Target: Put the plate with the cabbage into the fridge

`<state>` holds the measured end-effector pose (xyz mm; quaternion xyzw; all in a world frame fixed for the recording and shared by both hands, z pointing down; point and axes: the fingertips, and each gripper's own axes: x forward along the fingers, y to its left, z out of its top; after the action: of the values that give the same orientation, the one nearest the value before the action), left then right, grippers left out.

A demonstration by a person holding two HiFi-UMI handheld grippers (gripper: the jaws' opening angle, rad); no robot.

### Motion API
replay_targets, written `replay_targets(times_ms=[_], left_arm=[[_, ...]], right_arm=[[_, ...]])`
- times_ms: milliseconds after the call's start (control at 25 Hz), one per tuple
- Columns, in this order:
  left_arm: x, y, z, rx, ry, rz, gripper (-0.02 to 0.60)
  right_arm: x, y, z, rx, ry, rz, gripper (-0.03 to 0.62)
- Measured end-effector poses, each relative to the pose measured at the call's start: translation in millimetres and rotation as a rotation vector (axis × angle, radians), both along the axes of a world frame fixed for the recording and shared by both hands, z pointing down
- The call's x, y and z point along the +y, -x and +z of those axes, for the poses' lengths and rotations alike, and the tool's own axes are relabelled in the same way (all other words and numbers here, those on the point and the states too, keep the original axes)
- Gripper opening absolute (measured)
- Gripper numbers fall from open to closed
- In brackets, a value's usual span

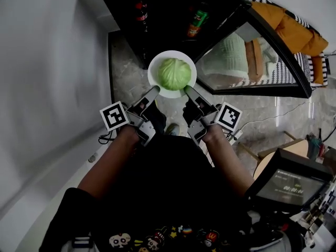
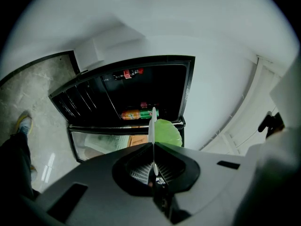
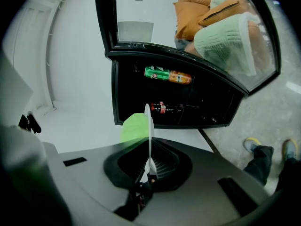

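Observation:
A white plate [image 1: 155, 66] with a green cabbage [image 1: 174, 73] on it hangs in the air in front of the open black fridge [image 1: 168, 9]. My left gripper [image 1: 154, 92] is shut on the plate's near left rim, and my right gripper [image 1: 187, 92] is shut on its near right rim. In the left gripper view the plate [image 2: 152, 126] shows edge-on between the jaws, with the cabbage [image 2: 168, 132] to its right. The right gripper view has the plate [image 3: 148, 126] edge-on too, with the cabbage [image 3: 132, 127] on its left.
The fridge's glass door [image 1: 262, 62] stands swung open to the right. Inside lie a red-capped dark bottle [image 1: 140, 13] and an orange and green bottle [image 1: 197, 22]. A white wall [image 1: 47, 88] runs along the left. Marble floor [image 1: 123, 72] lies below; a monitor [image 1: 287, 182] sits lower right.

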<state>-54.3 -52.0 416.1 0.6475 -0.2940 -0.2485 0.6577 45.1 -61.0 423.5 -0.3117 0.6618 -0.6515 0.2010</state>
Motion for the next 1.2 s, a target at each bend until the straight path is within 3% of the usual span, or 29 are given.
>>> replay_targets(times_ms=[680, 840, 1200], left_arm=[[0, 1, -4, -0.047, 0.016, -0.006, 0.011], [2, 0, 0, -0.027, 0.024, 0.004, 0.012], [5, 4, -7, -0.003, -0.004, -0.100, 0.012]], right_arm=[[0, 4, 2, -0.045, 0.016, -0.021, 0.021], [1, 1, 1, 0.002, 0.029, -0.016, 0.021], [-1, 6, -9, 0.006, 0.004, -0.066, 0.021]])
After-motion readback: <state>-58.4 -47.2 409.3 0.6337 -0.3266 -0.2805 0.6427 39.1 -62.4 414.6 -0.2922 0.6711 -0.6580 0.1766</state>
